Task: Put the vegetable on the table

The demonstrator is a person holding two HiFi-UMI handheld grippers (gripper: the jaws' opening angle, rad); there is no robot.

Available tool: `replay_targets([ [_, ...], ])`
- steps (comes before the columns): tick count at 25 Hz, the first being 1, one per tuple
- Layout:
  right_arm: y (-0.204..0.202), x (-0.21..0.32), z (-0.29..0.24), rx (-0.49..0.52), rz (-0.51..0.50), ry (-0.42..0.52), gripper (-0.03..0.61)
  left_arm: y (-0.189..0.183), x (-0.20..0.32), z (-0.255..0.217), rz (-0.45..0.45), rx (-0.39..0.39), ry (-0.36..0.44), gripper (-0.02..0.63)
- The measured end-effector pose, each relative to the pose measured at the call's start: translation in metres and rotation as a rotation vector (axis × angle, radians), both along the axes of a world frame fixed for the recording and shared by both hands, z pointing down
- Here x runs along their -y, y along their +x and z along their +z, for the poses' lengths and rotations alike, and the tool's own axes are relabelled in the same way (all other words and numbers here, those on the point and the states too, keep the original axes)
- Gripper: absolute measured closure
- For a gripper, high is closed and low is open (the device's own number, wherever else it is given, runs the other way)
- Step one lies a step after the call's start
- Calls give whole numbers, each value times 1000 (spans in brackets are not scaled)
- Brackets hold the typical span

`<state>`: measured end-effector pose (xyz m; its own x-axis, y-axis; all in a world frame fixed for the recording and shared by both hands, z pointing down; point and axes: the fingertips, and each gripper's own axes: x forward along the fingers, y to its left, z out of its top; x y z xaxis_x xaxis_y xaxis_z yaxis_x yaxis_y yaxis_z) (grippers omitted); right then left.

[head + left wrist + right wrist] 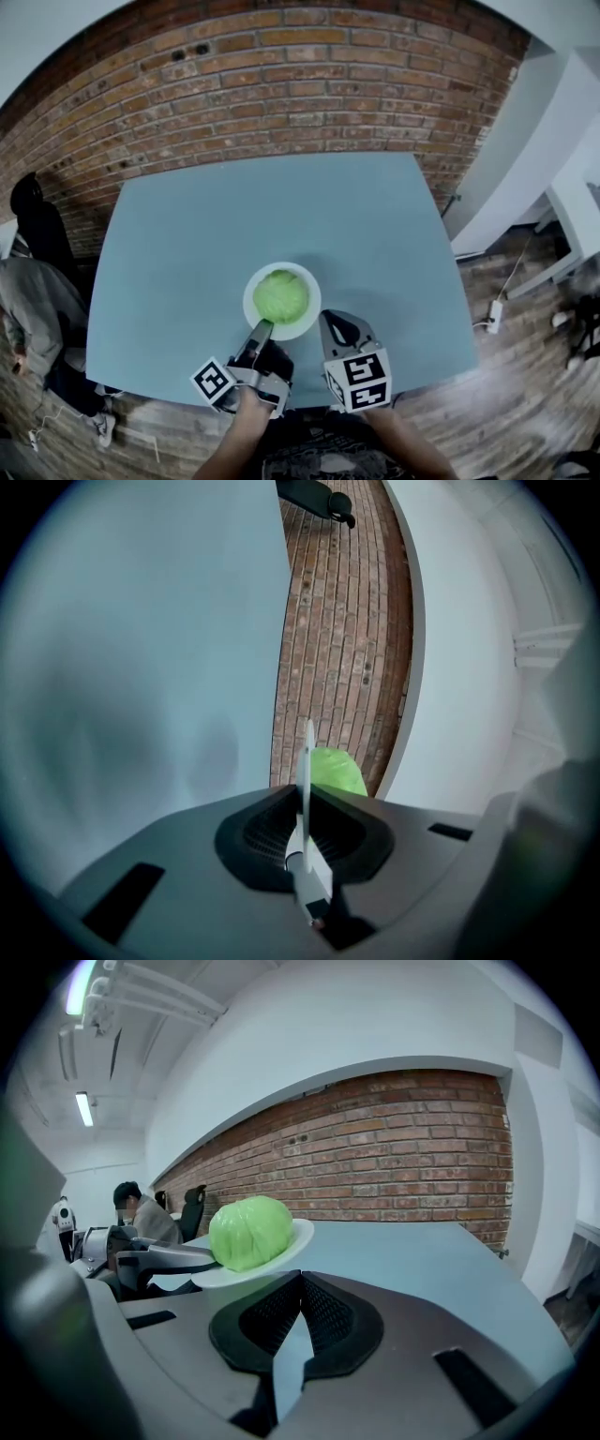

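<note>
Person in grey top [33,305] beyond table's [187,244] left edge. Left gripper [261,328] clenched on near rim of white plate [307,281]; rim shows edge-on between jaws in left gripper view. Green cabbage [280,296] on plate, by table's front edge, middle. Plate tilted in right gripper view. Right gripper [330,321] just right of plate, jaws closed together, nothing between.

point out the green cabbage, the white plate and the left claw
Round green cabbage [280,296]: head view, middle of its top.
Round white plate [249,292]: head view, bare left rim.
Left claw [262,328]: head view, between its tips, shut on the plate's near rim.
</note>
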<state>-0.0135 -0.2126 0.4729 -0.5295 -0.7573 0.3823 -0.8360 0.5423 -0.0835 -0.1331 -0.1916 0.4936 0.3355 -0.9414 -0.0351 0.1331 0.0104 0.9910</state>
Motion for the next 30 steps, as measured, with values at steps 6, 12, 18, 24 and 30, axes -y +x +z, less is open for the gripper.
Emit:
replay_targets([
  [6,3,1,7,-15,52,-9,571,1,7,16,62,6,-18,592],
  [12,1,2,9,-29,77,-15,571,4,9,37,117,28,-43,591],
  [18,1,4,10,-41,90,-18,571,8,12,57,169,61,-63,591],
  [24,3,8,12,-47,90,-22,571,14,17,79,210,134,-101,589],
  [30,1,11,16,-55,77,-32,571,17,19,100,228,187,-162,586],
])
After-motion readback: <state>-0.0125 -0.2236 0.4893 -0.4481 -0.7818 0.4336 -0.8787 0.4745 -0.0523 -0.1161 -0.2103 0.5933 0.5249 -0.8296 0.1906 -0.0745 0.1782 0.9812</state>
